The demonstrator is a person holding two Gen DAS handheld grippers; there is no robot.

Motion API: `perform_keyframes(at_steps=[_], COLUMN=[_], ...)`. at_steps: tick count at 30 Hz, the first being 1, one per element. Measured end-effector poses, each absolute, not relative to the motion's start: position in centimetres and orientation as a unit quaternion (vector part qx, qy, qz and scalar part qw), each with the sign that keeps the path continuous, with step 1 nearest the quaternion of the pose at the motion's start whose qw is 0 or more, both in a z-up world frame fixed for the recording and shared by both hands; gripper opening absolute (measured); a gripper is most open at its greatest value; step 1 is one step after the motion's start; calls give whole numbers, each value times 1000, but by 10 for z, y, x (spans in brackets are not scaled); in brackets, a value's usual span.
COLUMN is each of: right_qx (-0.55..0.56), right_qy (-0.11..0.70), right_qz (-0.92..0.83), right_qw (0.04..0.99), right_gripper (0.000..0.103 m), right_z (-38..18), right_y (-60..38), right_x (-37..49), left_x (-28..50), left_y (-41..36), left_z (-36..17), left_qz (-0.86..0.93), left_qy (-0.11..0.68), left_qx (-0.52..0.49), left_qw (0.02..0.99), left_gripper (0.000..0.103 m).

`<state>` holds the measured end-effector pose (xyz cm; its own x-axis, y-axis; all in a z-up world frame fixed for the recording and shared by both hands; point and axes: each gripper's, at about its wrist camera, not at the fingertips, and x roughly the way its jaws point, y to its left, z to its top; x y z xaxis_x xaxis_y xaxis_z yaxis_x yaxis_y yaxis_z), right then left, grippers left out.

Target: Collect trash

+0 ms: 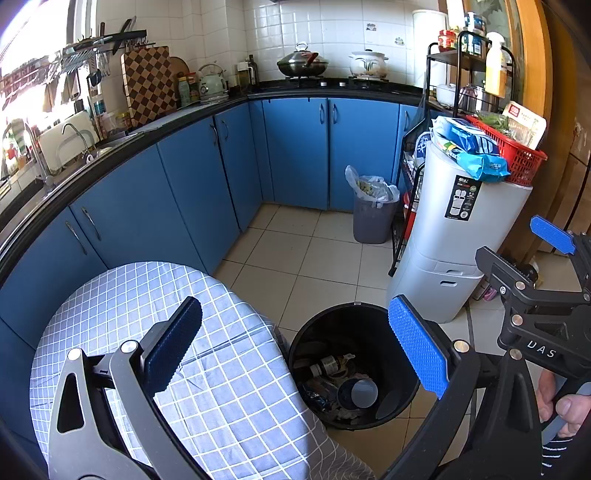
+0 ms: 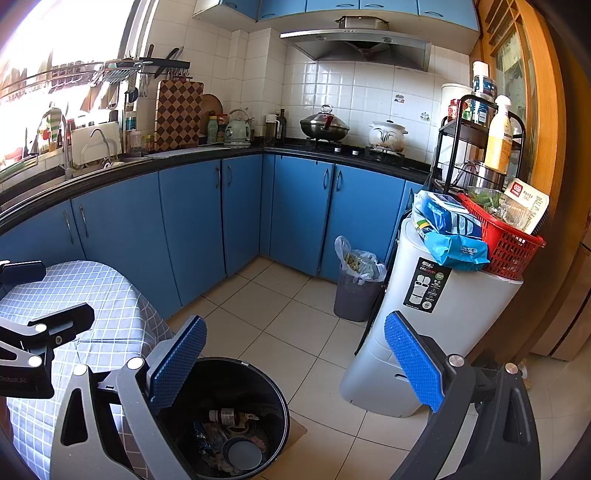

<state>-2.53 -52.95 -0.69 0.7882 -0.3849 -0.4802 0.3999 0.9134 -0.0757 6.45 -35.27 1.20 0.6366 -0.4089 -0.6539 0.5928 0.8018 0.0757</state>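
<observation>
Both the left gripper point(image 1: 295, 347) and right gripper point(image 2: 295, 365) are spread wide and empty, the trash point(image 1: 338, 384) lies in the black bin point(image 1: 400, 369) at lower centre, so a careless swing could tip it.

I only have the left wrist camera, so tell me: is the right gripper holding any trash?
Observer: No. The right wrist view shows the right gripper open, with nothing between its blue pads.
Operator: Anything around the black bin that I'm missing?
Observer: Yes. A flat brown piece, possibly cardboard, sticks out from under the black bin on the floor.
Operator: What's above the stove?
Observer: A steel range hood, with blue wall cabinets over it.
</observation>
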Motion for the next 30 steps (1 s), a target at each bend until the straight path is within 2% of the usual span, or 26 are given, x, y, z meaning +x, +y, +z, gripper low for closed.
perform_keyframes(at_steps=[30], right_qx=[16], right_qy=[253], right_qz=[-205], right_qw=[945], right_gripper=[94], right_z=[-7], right_y=[-529], right_x=[-27], left_x=[64], left_y=[-356], left_z=[12], left_qz=[-270], left_qy=[322], left_qx=[152], left_qw=[895], left_gripper=[100])
